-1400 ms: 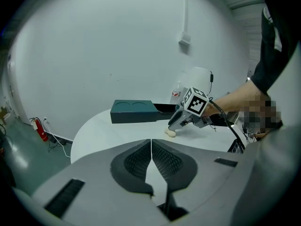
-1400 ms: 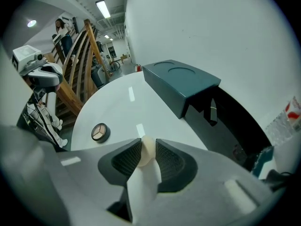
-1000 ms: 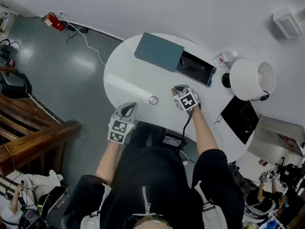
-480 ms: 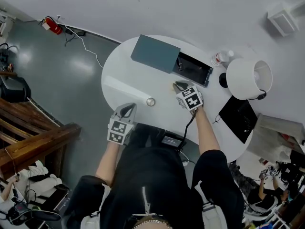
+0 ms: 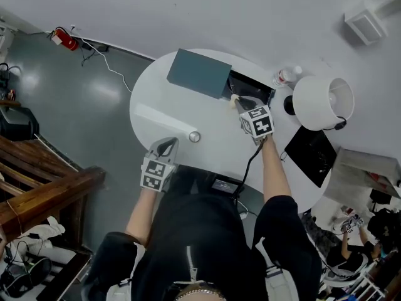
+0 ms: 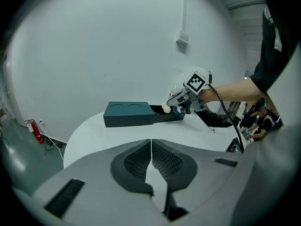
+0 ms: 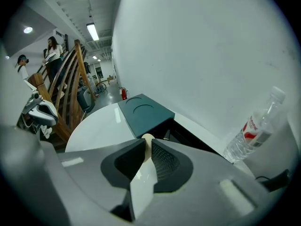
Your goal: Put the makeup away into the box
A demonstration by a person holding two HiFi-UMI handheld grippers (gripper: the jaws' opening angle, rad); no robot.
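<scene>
Right gripper (image 5: 239, 100) clenched on 1 beige makeup sponge (image 7: 147, 139), poised at the open drawer (image 5: 252, 88) of the teal box (image 5: 191, 73) on the table's (image 5: 156, 108) far side, unreleased; 1 round jar (image 5: 195, 137) lay near, uncollected; left gripper (image 5: 166, 145) closed, empty.

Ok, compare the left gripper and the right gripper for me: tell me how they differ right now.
The left gripper has its jaws shut on nothing; the right gripper pinches a small cream ball. The left gripper sits at the near edge of the table; the right gripper is out over the open drawer of the box. Both are the same grey two-jaw tool.
</scene>
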